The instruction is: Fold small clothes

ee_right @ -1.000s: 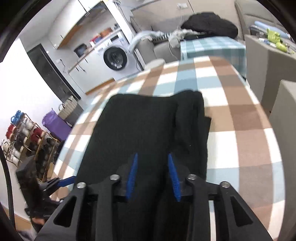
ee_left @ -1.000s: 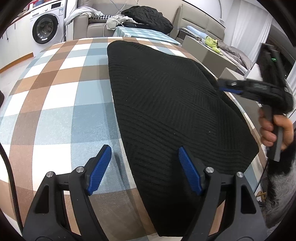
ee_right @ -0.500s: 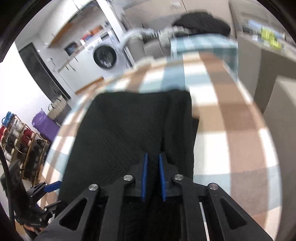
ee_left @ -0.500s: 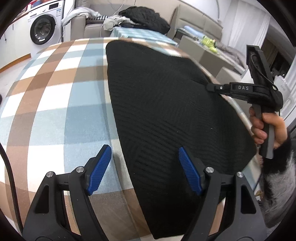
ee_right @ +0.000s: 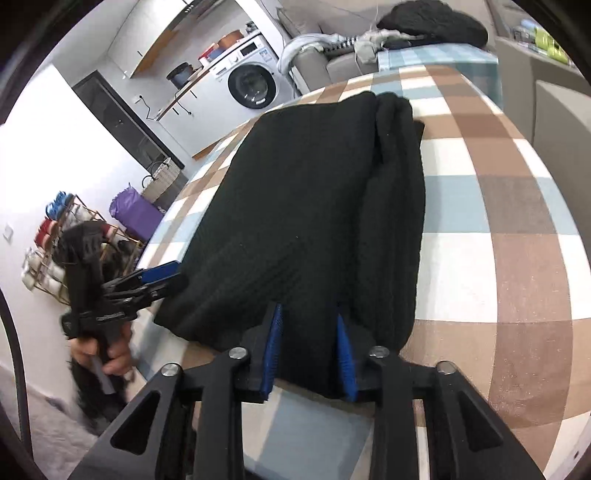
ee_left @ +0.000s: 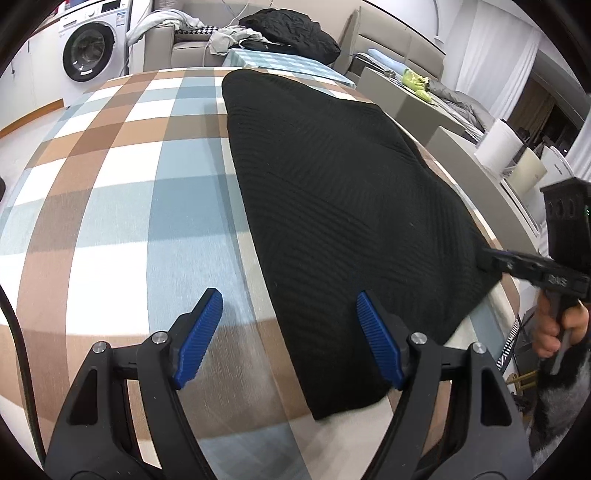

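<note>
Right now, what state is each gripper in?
Left gripper: open, holding nothing.
Right gripper: jaws part open around the black knit garment edge; grip cannot be told.

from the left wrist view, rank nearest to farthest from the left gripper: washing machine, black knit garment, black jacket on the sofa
From the left gripper:
1. black knit garment: directly ahead on the checked tablecloth, its near edge between the fingers.
2. washing machine and black jacket: both far behind the table, left and centre; too close to call.

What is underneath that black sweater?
The black sweater lies on a checked tablecloth in brown, blue and white, which shows all around it. Whatever lies directly beneath the sweater, or between its folded layers, is covered.
</note>
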Action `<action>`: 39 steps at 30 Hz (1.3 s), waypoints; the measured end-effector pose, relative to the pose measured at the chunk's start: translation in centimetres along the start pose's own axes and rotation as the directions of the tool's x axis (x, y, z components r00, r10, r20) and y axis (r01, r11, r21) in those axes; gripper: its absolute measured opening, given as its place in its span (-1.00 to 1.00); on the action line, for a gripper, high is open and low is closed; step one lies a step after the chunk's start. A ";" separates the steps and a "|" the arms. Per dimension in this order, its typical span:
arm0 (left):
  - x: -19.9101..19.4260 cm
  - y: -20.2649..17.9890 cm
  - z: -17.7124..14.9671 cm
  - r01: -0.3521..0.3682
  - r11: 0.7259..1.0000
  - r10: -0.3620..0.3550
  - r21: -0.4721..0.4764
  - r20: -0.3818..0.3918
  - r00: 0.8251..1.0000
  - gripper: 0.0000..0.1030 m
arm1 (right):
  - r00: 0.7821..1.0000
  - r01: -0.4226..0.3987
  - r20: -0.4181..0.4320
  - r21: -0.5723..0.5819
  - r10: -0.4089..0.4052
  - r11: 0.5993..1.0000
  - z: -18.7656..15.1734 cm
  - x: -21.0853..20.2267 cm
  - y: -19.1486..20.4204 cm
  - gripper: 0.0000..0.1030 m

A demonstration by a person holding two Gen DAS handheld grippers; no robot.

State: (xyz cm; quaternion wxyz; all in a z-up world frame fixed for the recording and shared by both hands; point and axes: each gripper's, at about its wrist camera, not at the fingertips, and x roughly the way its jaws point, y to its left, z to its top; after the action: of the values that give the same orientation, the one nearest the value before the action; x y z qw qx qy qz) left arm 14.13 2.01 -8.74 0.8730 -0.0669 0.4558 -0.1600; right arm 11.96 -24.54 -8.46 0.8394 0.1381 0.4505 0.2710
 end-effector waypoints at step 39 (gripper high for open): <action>-0.2 -0.8 -0.8 -0.010 1.000 0.010 0.002 0.005 1.000 0.45 | 0.993 0.097 0.074 -0.030 -0.095 0.995 0.1 -2.2 -1.6 0.34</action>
State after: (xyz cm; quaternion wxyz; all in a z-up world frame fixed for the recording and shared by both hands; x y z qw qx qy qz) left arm 13.18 1.35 -8.87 0.8750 -0.0638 0.4539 -0.1559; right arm 11.63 -27.10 -7.68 0.8694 0.1118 0.4213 0.2327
